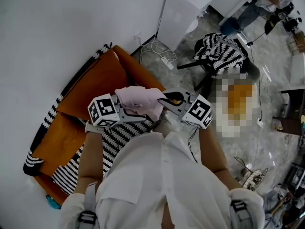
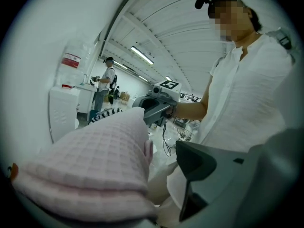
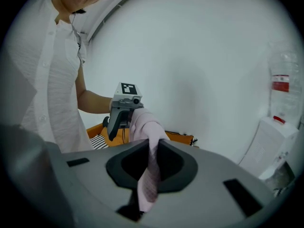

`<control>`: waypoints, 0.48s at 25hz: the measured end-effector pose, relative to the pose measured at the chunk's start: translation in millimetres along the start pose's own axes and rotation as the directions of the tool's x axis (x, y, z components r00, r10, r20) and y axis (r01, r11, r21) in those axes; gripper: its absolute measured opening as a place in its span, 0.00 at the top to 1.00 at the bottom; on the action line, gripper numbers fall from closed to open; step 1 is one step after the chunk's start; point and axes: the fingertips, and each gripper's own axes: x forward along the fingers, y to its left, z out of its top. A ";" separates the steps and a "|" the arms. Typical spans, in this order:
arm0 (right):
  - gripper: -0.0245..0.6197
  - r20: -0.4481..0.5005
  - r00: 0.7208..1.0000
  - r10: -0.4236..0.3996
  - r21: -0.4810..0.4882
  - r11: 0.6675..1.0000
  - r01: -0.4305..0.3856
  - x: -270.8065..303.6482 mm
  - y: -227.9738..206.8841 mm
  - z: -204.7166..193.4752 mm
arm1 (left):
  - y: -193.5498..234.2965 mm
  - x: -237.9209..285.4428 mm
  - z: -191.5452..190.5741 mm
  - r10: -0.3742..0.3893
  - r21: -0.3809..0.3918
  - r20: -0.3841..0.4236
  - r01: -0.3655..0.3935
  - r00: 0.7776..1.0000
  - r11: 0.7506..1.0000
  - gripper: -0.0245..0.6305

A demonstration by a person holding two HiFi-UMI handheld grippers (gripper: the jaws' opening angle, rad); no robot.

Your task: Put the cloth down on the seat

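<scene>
Holding the pale pink waffle-weave cloth (image 1: pixel 138 101) in the air above the orange upholstered seat (image 1: pixel 102 80) with black-and-white striped trim, not touching it.

On the left, the left gripper (image 1: pixel 129 114) has its jaws wide apart. The cloth is bunched over one jaw, the other jaw is bare, and nothing is pinched.

On the right, the right gripper (image 3: pixel 151 161) has its jaws nearly together, clamped on a thin fold of the cloth running down between them. The two grippers face each other above the seat with the cloth between them.

A black-and-white striped fabric (image 1: pixel 114 140) lies on the seat below the grippers.

Right of the seat:
- a white power strip (image 1: pixel 167 61) with cables on the floor
- a black chair (image 1: pixel 220 51) draped in a striped throw
- a white cabinet (image 1: pixel 183 8) by the wall
</scene>
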 end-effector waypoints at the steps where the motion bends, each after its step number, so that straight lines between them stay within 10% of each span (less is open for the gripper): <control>1: 0.90 -0.001 1.000 -0.010 0.009 1.000 0.010 -0.4 -1.4 -2.8 | 1.9 0.6 -4.2 0.005 -0.013 -0.003 -0.005 1.000 1.000 0.48; 12: 0.90 -0.037 0.995 -0.091 0.106 0.990 0.095 4.1 -19.8 -39.9 | 24.5 -19.2 -49.1 0.078 -0.102 -0.079 -0.086 0.994 0.991 0.48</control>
